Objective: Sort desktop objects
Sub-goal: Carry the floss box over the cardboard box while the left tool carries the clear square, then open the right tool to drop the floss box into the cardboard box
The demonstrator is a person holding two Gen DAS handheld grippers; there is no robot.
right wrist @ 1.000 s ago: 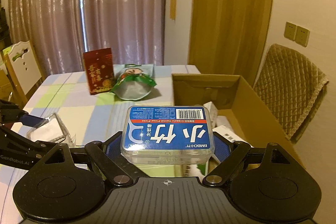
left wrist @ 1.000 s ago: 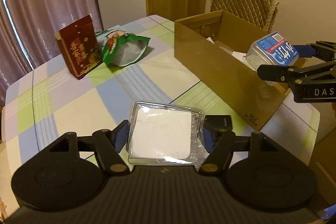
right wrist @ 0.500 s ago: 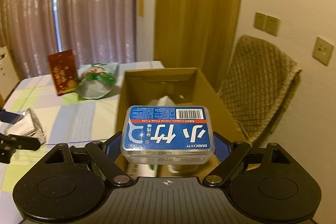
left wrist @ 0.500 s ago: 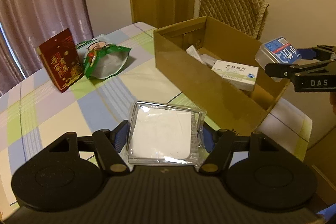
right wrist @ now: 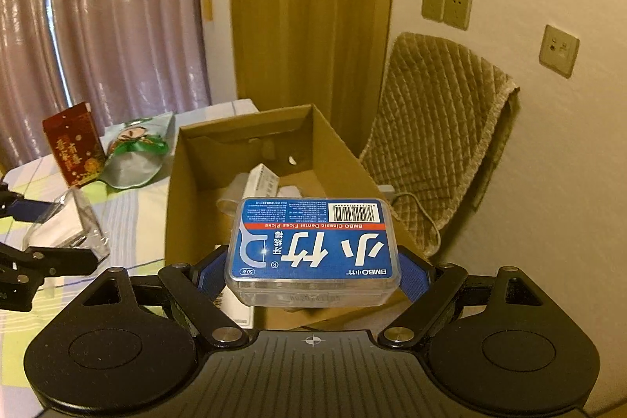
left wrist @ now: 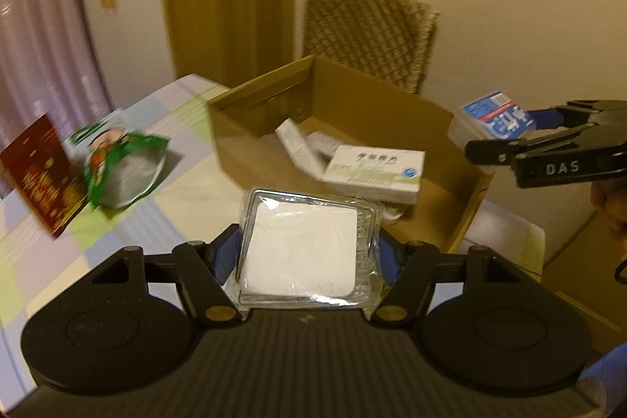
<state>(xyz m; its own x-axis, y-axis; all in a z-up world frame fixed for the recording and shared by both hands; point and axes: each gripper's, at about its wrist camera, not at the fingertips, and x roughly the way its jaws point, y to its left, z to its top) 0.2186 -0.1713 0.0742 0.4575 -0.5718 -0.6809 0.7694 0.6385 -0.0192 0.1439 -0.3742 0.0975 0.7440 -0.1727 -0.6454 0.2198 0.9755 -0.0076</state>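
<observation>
Both grippers have swung toward the cardboard box, seemingly over it now. Left gripper jaws clamp a clear plastic case; right gripper jaws clamp the floss-pick box.

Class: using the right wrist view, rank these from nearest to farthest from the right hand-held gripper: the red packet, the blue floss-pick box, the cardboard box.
1. Blue floss-pick box: clamped in the right hand-held gripper.
2. Cardboard box: just beyond, open.
3. Red packet: far left, by the curtain.
</observation>
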